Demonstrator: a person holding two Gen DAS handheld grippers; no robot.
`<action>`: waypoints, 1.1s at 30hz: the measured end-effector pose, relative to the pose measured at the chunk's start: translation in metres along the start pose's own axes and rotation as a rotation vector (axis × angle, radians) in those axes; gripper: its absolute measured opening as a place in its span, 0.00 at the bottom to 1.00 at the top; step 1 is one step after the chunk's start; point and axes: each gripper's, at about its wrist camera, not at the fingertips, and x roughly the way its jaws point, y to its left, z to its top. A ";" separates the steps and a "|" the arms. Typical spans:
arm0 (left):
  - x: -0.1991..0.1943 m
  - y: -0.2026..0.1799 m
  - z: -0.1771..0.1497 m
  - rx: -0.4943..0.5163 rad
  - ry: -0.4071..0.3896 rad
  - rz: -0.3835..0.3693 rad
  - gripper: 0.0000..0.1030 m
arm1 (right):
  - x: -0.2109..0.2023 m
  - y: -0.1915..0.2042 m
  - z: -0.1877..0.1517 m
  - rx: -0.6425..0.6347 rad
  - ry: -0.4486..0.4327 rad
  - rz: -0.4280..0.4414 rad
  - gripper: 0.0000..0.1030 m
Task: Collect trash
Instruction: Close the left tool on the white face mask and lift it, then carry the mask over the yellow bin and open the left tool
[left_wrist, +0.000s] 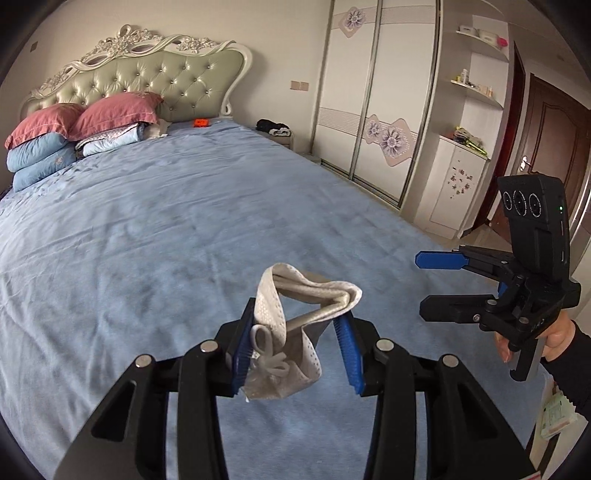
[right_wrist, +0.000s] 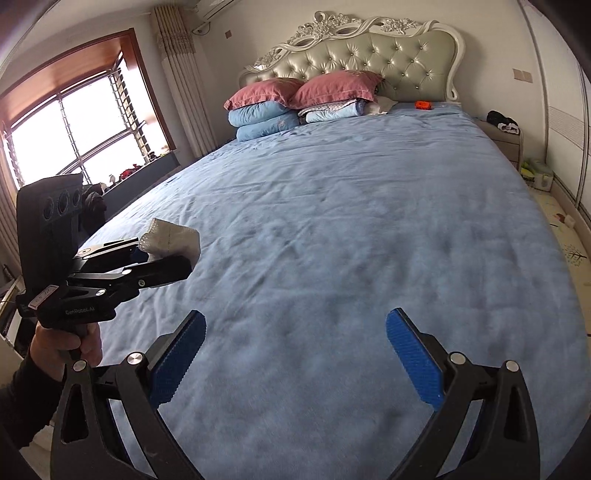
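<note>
Crumpled face mask (left_wrist: 295, 328) between left gripper (left_wrist: 295, 354) pads

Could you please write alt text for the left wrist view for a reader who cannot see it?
The left gripper is shut on a crumpled white face mask, held above a blue bed sheet. To the right, a hand holds the right gripper with jaws open and empty. Pink and blue pillows sit by a tufted headboard.
</note>
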 end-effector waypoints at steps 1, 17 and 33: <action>0.003 -0.014 0.000 0.010 0.000 -0.024 0.41 | -0.010 -0.007 -0.007 0.007 -0.002 -0.014 0.92; 0.095 -0.249 0.010 0.240 0.091 -0.334 0.41 | -0.187 -0.113 -0.120 0.118 -0.085 -0.306 0.92; 0.189 -0.430 -0.003 0.388 0.261 -0.540 0.41 | -0.307 -0.212 -0.230 0.337 -0.120 -0.520 0.92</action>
